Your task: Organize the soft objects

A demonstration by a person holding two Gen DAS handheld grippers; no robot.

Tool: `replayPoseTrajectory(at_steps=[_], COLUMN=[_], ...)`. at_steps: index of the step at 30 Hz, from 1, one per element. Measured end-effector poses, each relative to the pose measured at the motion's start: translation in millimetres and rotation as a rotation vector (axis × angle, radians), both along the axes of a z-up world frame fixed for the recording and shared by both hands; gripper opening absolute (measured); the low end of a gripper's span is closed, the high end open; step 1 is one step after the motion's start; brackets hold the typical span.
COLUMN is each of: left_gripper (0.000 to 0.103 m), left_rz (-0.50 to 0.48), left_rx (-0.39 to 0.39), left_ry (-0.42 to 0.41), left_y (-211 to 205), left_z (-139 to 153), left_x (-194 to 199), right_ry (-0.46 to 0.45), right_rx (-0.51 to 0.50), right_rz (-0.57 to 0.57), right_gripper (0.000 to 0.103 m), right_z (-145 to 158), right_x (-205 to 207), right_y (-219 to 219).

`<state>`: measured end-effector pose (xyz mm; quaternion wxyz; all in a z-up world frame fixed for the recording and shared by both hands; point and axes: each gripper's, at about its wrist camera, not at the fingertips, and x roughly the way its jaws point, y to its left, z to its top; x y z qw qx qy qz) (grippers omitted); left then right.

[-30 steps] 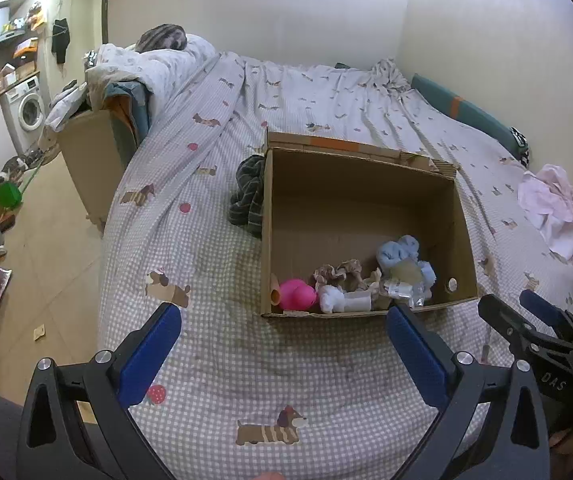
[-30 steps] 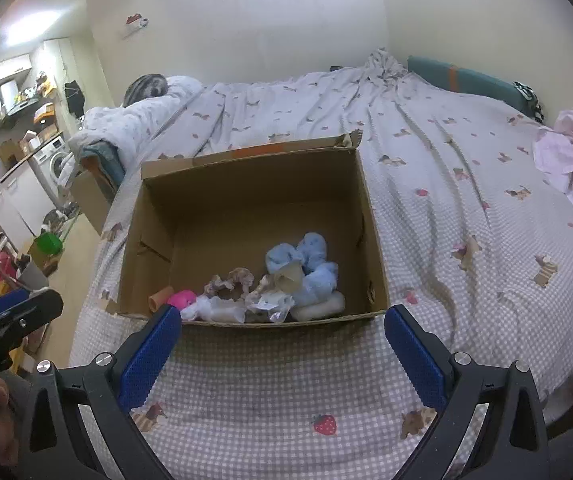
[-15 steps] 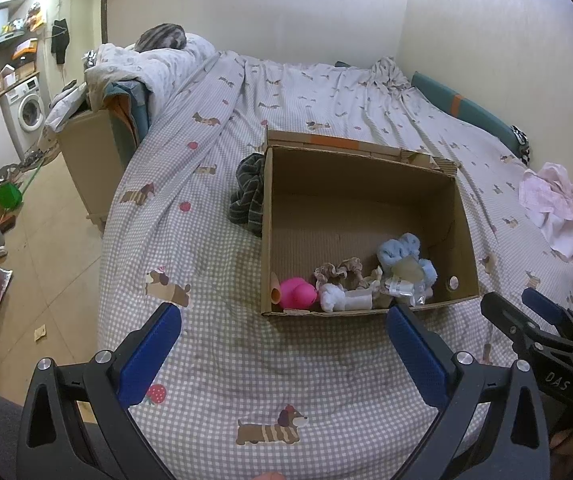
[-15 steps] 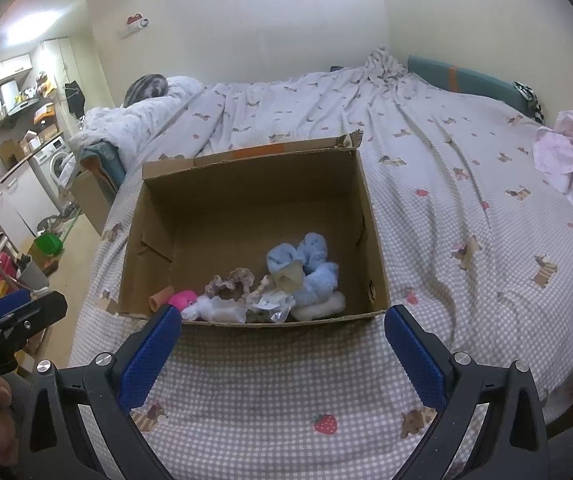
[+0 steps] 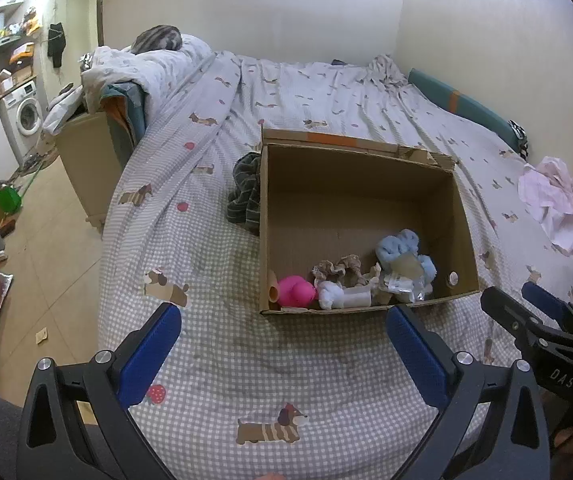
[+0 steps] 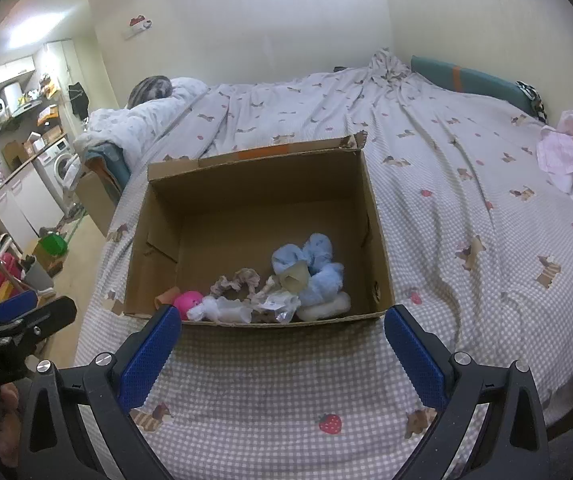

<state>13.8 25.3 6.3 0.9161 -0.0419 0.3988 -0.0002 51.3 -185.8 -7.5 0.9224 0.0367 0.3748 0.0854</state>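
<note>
An open cardboard box (image 5: 360, 148) (image 6: 254, 160) sits on the bed with soft things along its near wall: a pink toy (image 5: 295, 291) (image 6: 187, 302), a light blue plush (image 5: 400, 246) (image 6: 310, 260), a white soft piece (image 5: 332, 294) (image 6: 222, 309) and a beige scrunchie (image 5: 340, 268) (image 6: 236, 280). A dark striped cloth (image 5: 244, 190) lies just left of the box. A pink garment (image 5: 554, 204) (image 6: 570, 152) lies at the far right. My left gripper (image 5: 282, 340) and right gripper (image 6: 280, 338) hang open and empty before the box.
The bed carries a checked cover with dog prints (image 5: 270, 432). A bundled duvet (image 5: 154, 64) lies at its far left over a wooden cabinet (image 5: 86, 160). Left of the bed are tiled floor, a green bucket (image 5: 6, 200) and a washing machine (image 5: 26, 114).
Both grippers have drawn back and up very slightly; the box sits a touch lower in the views. Nothing was picked up or let go.
</note>
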Motion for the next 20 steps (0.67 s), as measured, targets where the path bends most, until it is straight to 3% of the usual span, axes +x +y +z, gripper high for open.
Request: replayPoseTrajectory(at_steps=[20], left_gripper=[0.102], left_rz=[-0.027], left_rx=[0.000], left_ry=[-0.018], left_y=[-6.5], left_z=[4.0], left_x=[-2.7], right_ry=[-0.009], right_rx=[-0.012], right_rz=[0.013], right_gripper=[0.103], right_z=[1.9], right_x=[-1.4], right_y=[3.1])
